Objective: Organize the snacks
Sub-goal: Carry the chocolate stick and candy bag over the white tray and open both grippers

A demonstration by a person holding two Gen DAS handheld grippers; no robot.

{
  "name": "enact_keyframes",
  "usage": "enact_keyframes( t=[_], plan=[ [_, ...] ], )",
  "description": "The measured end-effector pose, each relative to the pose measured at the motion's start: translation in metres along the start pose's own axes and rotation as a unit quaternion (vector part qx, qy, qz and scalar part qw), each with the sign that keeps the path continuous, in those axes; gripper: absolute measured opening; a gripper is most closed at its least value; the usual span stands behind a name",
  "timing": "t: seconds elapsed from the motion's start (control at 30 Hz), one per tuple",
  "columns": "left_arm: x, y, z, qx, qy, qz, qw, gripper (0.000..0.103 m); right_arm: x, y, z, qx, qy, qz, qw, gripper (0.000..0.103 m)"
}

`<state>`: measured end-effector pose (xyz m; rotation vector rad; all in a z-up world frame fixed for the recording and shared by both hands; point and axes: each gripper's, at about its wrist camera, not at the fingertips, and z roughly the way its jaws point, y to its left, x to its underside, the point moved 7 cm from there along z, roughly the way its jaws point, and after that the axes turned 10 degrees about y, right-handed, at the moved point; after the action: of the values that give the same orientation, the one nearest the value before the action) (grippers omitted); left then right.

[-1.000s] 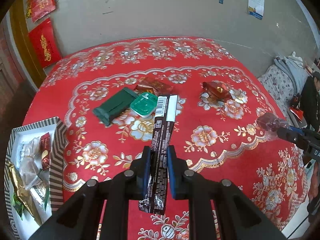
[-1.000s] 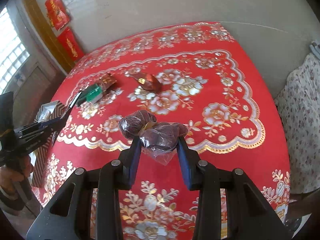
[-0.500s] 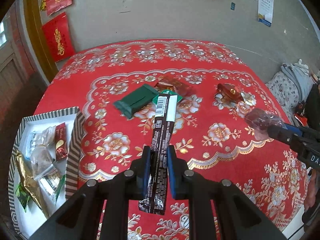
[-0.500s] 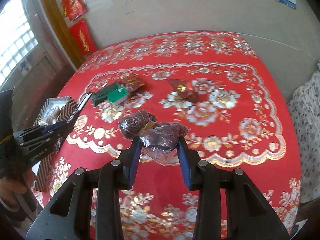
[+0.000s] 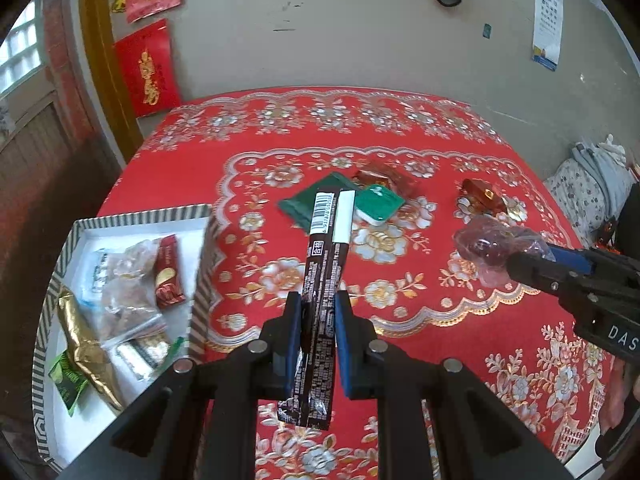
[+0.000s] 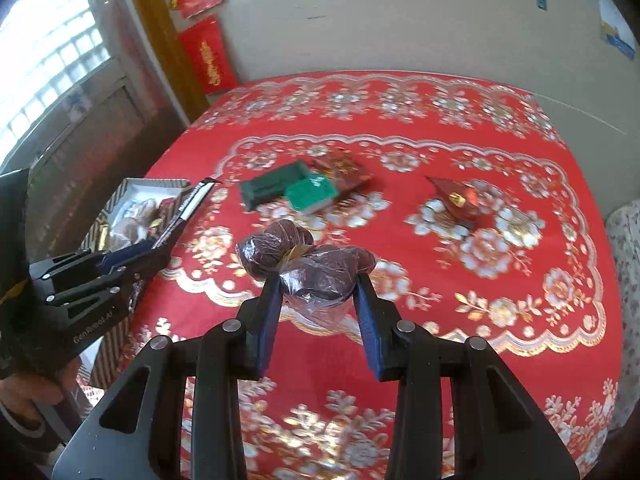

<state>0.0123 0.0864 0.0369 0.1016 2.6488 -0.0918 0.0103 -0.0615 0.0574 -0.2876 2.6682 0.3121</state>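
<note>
My left gripper (image 5: 317, 300) is shut on a long dark brown snack bar (image 5: 326, 264) that sticks up over the red floral tablecloth (image 5: 280, 152). My right gripper (image 6: 316, 280) is shut on a clear plastic bag of dark brown sweets (image 6: 304, 260); that bag (image 5: 492, 246) also shows at the right of the left wrist view. A striped-rim white tray (image 5: 140, 218) with several packets lies at the left. On the cloth lie a dark green pack (image 5: 304, 204), a light green tub (image 5: 378, 204), a red-brown packet (image 5: 384, 178) and a red-gold packet (image 5: 482, 196).
The tray (image 6: 132, 188) sits at the table's left edge, below the left gripper (image 6: 168, 236) in the right wrist view. A wall with red hangings (image 5: 148, 66) stands behind the table. A flowered cushion (image 5: 580, 192) lies off the right edge. A hand (image 6: 28, 396) grips the left tool.
Both grippers have shifted left over the table with their snacks still held. The tray has come further into the left wrist view and the loose packets have slid right.
</note>
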Motion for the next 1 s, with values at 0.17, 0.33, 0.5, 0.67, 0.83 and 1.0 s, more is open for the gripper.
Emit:
enact_keyframes(
  t=[0.17,0.33,0.5,0.67,0.83,1.0],
  plan=[
    [0.004,0.022,-0.005,-0.007,-0.004,-0.017,0.9998,0.018,-0.003,0.026,0.008,-0.010,0.004,-0.018,1.000,0.036],
    [0.009,0.047,-0.009,-0.017,-0.007,-0.036,0.9992,0.018,-0.008,0.055,0.014,-0.020,0.006,-0.042,0.999,0.036],
    [0.015,0.076,-0.011,-0.029,-0.004,-0.059,0.9978,0.018,-0.018,0.088,0.019,-0.035,0.004,-0.068,0.997,0.036],
    [0.024,0.109,-0.015,-0.046,-0.003,-0.081,0.9956,0.018,-0.028,0.126,0.027,-0.053,0.003,-0.098,0.994,0.036],
    [0.034,0.146,-0.018,-0.066,0.001,-0.105,0.9923,0.018,-0.030,0.167,0.043,-0.071,0.012,-0.125,0.990,0.036],
    [0.045,0.182,-0.015,-0.088,0.009,-0.127,0.9880,0.018,-0.027,0.206,0.062,-0.087,0.024,-0.150,0.984,0.036]
  ],
)
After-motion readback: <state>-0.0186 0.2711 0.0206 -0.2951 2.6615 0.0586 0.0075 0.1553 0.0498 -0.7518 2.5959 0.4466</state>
